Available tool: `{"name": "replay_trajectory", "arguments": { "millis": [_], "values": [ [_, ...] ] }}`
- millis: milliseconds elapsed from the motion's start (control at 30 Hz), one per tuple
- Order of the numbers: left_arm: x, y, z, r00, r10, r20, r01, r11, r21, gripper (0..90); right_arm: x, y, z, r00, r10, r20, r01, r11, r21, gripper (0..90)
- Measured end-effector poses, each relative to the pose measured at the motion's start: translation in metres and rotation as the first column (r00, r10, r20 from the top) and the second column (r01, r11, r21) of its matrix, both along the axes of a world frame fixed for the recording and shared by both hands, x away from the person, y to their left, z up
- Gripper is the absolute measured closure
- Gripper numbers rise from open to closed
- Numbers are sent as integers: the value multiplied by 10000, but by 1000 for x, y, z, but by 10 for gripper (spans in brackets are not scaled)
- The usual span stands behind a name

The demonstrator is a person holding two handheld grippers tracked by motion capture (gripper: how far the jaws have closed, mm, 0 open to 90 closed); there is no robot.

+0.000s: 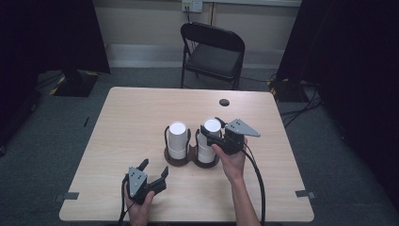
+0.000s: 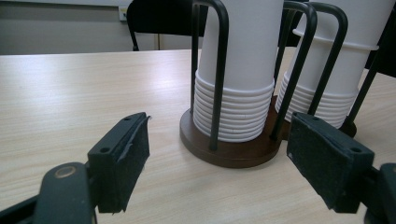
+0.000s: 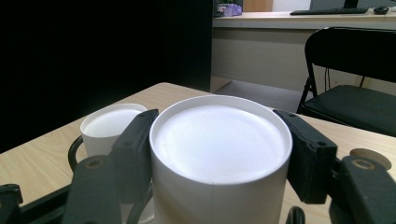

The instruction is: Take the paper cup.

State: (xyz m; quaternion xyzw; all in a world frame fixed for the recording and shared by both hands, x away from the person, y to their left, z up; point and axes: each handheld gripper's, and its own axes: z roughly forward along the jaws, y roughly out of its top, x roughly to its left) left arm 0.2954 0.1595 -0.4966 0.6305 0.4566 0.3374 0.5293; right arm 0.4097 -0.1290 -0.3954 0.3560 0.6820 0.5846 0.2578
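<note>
Cup stacks stand inverted in two wire-hooped holders side by side at the middle of the surface (image 1: 136, 113): the right stack (image 1: 210, 141) and the left stack (image 1: 178, 140). The right claw (image 1: 212, 131) is pinching the top cup (image 3: 219, 154) of the right stack, one pad on each side of its upturned base. The left claw (image 1: 153, 169) rests spread and empty near the front edge, aimed at the left holder (image 2: 229, 149). Step in hand, by judgement: grasp secured before separation. The next move likely calls for a straight vertical lift, steady enough that the cups beneath stay seated between the hoops.
</note>
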Motion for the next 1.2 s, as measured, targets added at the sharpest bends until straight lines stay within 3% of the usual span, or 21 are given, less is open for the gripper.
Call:
{"name": "replay_trajectory", "arguments": {
  "millis": [567, 767, 933, 1200],
  "values": [
    [0, 0, 0, 10000, 18, -36, -19, 9999, -161, 197, -4, -1, 17, 9995, 21, 325, -22, 10000, 21, 345],
    [1, -2, 0, 9998, 209, -57, -209, 9998, 21, 197, -4, -1, 23, 9989, 73, 460, -78, 9999, 107, 346],
    [0, 0, 0, 9999, -152, 47, 152, 9999, -72, 199, -4, -1, 27, 9988, 48, 479, -56, 9998, 175, 346],
    [2, 1, 1, 9982, -566, -221, 566, 9984, -29, 211, -3, -3, 36, 9984, 111, 556, -129, 9994, 326, 349]
  ]
}}
